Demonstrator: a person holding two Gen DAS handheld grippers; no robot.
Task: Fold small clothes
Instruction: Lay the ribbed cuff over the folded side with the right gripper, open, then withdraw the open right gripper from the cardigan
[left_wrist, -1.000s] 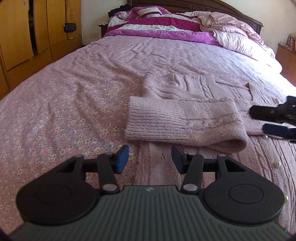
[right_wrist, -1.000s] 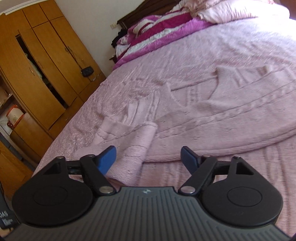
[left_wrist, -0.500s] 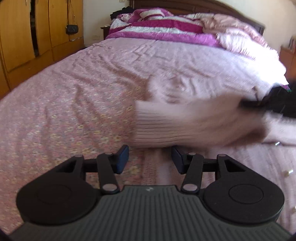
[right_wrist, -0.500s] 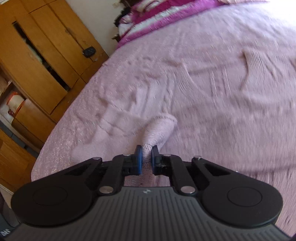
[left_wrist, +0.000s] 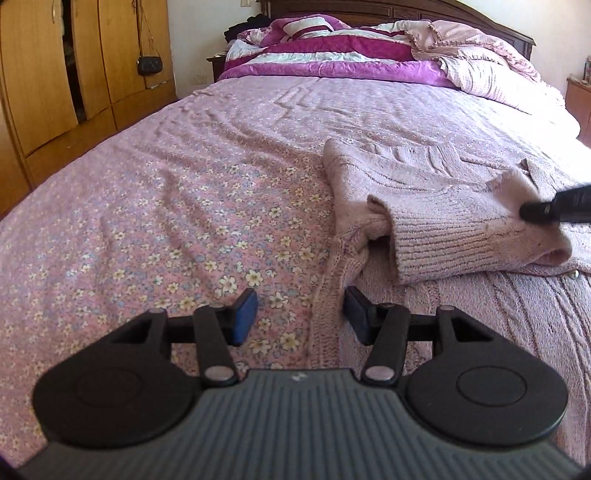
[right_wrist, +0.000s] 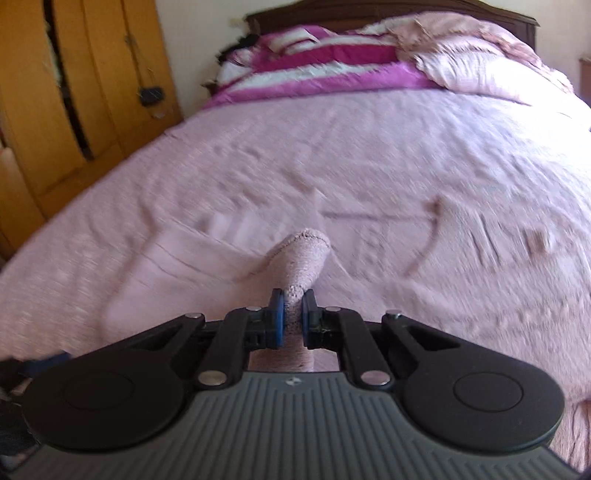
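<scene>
- At the bottom middle of the right wrist view, the right gripper (right_wrist: 291, 314) has its blue fingers (right_wrist: 276, 319) pinched tight on the ribbed cuff of the pale pink knitted cardigan (right_wrist: 306, 254).
- The cuff end sticks up past the fingers like a soft tube, and the rest of that view is blurry.
- At the bottom middle of the left wrist view, the left gripper (left_wrist: 301, 317) has its fingers (left_wrist: 244, 314) apart, with nothing squeezed between them.
- The cardigan's left edge lies on the bed in the gap between those fingers, just beside the right one; I cannot tell if it touches.
- The pale pink knitted cardigan (left_wrist: 436, 206) lies on the right half of that view, on the big bed with the pink flowery sheet (left_wrist: 166, 221).
- One sleeve is folded across the cardigan's body.
- At the right edge of the left wrist view, the dark right gripper (left_wrist: 543, 212) is on the far end of that sleeve.
- At the top of the frame lies a purple and white striped quilt (left_wrist: 332, 55).
- At the upper left stands a yellow-brown wooden wardrobe (left_wrist: 74, 74) with a small black bag (left_wrist: 149, 64) hanging on it.
</scene>
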